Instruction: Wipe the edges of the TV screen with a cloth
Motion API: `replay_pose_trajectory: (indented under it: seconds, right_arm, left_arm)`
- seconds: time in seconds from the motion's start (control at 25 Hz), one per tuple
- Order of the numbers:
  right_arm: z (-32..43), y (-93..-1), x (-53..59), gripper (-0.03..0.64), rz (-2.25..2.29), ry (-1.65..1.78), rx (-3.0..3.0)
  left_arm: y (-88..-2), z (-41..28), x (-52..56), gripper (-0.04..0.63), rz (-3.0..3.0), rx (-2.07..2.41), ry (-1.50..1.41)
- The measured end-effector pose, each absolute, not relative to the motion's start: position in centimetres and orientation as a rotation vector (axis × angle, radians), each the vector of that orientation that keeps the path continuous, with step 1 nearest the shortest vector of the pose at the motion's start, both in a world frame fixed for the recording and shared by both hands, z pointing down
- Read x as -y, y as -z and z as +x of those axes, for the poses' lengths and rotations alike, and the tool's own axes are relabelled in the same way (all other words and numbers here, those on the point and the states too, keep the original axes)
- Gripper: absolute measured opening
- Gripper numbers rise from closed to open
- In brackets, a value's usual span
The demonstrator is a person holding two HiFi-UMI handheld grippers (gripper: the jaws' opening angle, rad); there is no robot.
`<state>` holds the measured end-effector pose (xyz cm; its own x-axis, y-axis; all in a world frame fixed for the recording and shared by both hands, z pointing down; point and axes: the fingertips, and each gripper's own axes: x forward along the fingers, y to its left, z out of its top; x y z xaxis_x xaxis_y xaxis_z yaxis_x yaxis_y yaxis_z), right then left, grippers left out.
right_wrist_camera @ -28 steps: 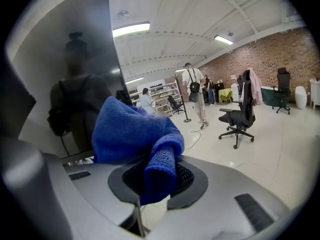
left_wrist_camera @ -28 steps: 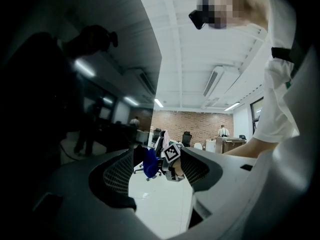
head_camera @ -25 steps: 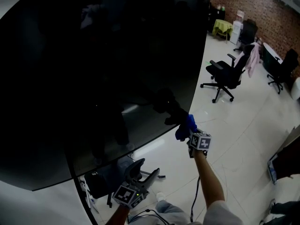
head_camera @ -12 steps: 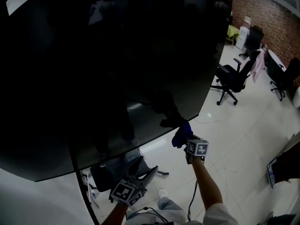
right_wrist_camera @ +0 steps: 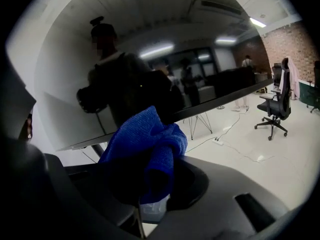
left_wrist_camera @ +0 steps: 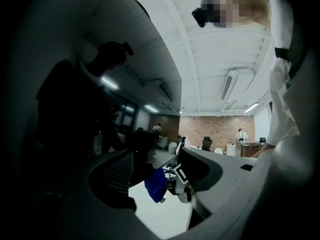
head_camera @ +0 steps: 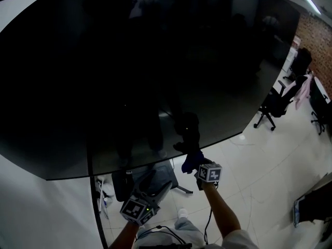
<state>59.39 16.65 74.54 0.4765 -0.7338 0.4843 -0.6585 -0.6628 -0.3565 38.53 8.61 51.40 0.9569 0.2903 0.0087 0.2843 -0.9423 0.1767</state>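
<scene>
A large black TV screen (head_camera: 129,71) fills most of the head view. Its bottom edge (head_camera: 155,160) slants up to the right. My right gripper (head_camera: 197,165) is shut on a bunched blue cloth (head_camera: 191,160) and holds it against that bottom edge. From the right gripper view the cloth (right_wrist_camera: 145,146) bulges out of the right gripper (right_wrist_camera: 150,184), touching the dark lower edge of the screen (right_wrist_camera: 225,98). My left gripper (head_camera: 163,184) hangs lower and to the left, below the screen, open and holding nothing. The left gripper view looks between its parted jaws at the cloth (left_wrist_camera: 156,184).
The TV's dark stand pole (head_camera: 94,201) runs down at lower left. Beneath the screen stands an office chair (head_camera: 155,183) on the white tiled floor. More office chairs (head_camera: 277,105) stand at the right, in front of a brick wall (head_camera: 319,40). A cable (right_wrist_camera: 235,146) lies on the floor.
My right gripper and the cloth have slid left along the screen's bottom edge, away from the right corner. The head view has swung left too. The left gripper has barely shifted.
</scene>
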Motion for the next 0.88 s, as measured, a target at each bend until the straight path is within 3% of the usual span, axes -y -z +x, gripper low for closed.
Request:
replay_pose_trajectory:
  seconds: [0.88]
  right_arm:
    - [43.6,-75.9,4.7,0.075,-2.42,1.085,-1.733]
  left_arm:
    - [-53.3,24.8,9.9,0.27,3.016,0.257,0.017]
